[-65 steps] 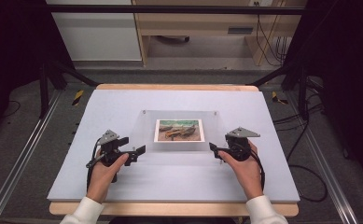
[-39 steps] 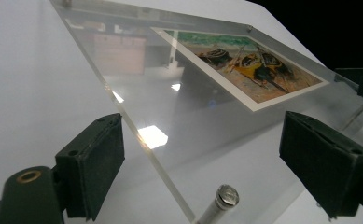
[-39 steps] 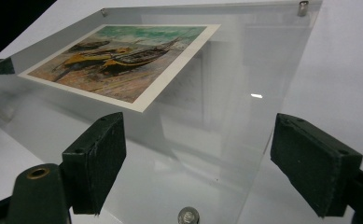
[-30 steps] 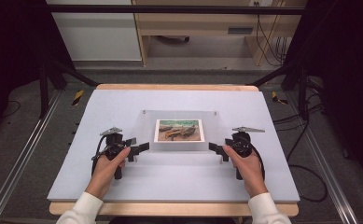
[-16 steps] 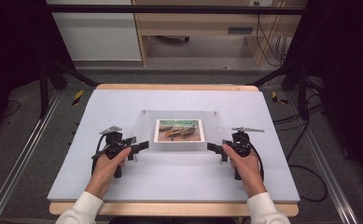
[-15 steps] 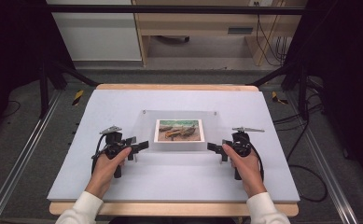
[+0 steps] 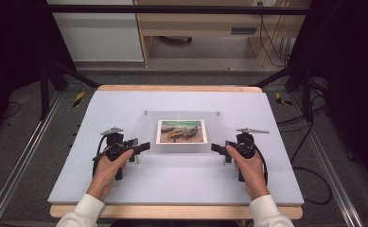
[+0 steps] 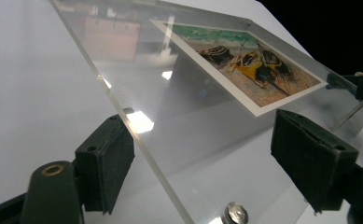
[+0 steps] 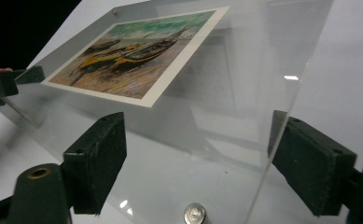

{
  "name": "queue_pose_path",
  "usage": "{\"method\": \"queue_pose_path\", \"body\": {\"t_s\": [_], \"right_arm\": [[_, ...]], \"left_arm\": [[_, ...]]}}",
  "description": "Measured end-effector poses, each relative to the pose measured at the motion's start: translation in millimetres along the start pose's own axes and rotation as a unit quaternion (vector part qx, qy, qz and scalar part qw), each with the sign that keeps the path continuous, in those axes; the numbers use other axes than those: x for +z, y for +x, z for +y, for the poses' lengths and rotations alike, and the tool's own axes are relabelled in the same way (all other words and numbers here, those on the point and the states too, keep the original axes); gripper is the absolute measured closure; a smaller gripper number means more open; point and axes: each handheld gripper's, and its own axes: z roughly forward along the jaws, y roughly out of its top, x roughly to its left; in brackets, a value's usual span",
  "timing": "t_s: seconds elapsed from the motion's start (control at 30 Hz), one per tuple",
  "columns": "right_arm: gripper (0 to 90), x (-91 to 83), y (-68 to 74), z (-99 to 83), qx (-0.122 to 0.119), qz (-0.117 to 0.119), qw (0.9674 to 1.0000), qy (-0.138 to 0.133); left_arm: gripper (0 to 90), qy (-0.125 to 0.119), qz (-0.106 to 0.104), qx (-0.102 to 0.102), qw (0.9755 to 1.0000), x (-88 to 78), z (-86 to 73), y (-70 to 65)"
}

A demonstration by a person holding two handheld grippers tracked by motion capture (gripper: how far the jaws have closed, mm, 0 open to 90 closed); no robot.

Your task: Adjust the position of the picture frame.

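Note:
A clear acrylic frame (image 7: pixel 146 132) lies flat in the middle of the white table, with a picture of beached boats (image 7: pixel 181 131) inside it. My left gripper (image 7: pixel 141 147) is at the frame's near left corner. In the left gripper view the jaws (image 8: pixel 202 158) straddle that corner and its screw (image 8: pixel 235 214), and they have just been closing. My right gripper (image 7: pixel 218 149) is at the near right corner. Its jaws (image 9: pixel 193 163) stand either side of the corner screw (image 9: pixel 195 213) and have also just been closing. On neither gripper do the pads visibly press on the acrylic.
A white mat (image 7: pixel 125 104) covers the table, with a wooden edge at front and back. Metal rails run along both sides on the floor. Cables (image 7: pixel 309 170) lie to the right, and a cabinet and a desk stand behind the table.
Since the earliest frame both hands have rolled so their grey top plates lie level, and have settled at the frame's near corners. Over the last second the hands stay put.

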Motion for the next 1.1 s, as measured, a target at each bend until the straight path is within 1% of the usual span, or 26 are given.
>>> {"method": "queue_pose_path", "body": {"t_s": [0.1,0.17,0.2,0.3,0.5,0.53,0.63,0.67,0.8,0.83,0.87,0.9,1.0,1.03,1.1], "right_arm": [[22.2,1.1,-0.4,3.6,-0.006,-0.006,1.0,-0.005],[22.8,2.0,-1.2,5.5,-0.01,-0.007,0.9999,-0.009],[23.4,3.3,-1.9,7.3,-0.012,-0.01,0.9998,-0.012],[24.4,6.6,-5.0,13.3,-0.016,-0.013,0.9996,-0.017],[24.6,8.1,-5.1,13.5,-0.022,-0.014,0.9994,-0.024],[24.6,7.7,-4.5,13.4,-0.024,-0.015,0.9993,-0.024],[25.1,7.5,-3.8,14.1,-0.033,-0.021,0.9987,-0.032],[25.1,7.8,-3.6,14.7,-0.032,-0.022,0.9987,-0.033],[25.1,9.4,-5.9,16.4,-0.03,-0.022,0.9987,-0.034],[25.1,10.3,-7.7,17.1,-0.022,-0.021,0.9989,-0.035],[25.1,10.5,-9.1,17.4,-0.029,-0.021,0.9987,-0.037],[25.1,10.1,-9.0,17.6,-0.025,-0.02,0.9989,-0.035],[25.2,9.4,-9.2,17.4,-0.029,-0.02,0.9987,-0.035],[25.2,8.8,-7.9,17.3,-0.036,-0.022,0.9985,-0.035],[25.2,8.3,-6.8,17.0,-0.038,-0.022,0.9984,-0.035]], "left_arm": [[23.0,-0.004,0.008,0.009,0.9999,2.3,5.5,0.6],[23.4,-0.006,0.009,0.008,0.9999,3.9,7.5,1.2],[24.4,-0.008,0.011,0.01,0.9999,5.4,10.2,2.6],[26.1,-0.012,0.01,0.013,0.9998,8.0,13.5,4.8],[26.2,-0.012,0.011,0.017,0.9997,7.5,13.5,5.3],[26.2,-0.014,0.013,0.022,0.9996,6.9,13.7,3.5],[27.2,-0.021,0.019,0.026,0.9993,7.9,14.8,2.6],[27.5,-0.021,0.019,0.028,0.9992,8.6,15.4,3.3],[27.5,-0.019,0.015,0.022,0.9995,12.6,18.5,6.3],[27.5,-0.02,0.012,0.02,0.9995,14.9,19.3,7.6],[27.5,-0.022,0.011,0.021,0.9995,15.2,19.0,7.7],[27.6,-0.022,0.01,0.023,0.9995,14.9,18.8,7.5],[27.9,-0.022,0.011,0.026,0.9994,13.7,18.6,6.8],[27.8,-0.022,0.013,0.03,0.9992,12.5,18.3,5.7],[28.4,-0.023,0.015,0.031,0.9991,11.3,17.9,4.8]]}}
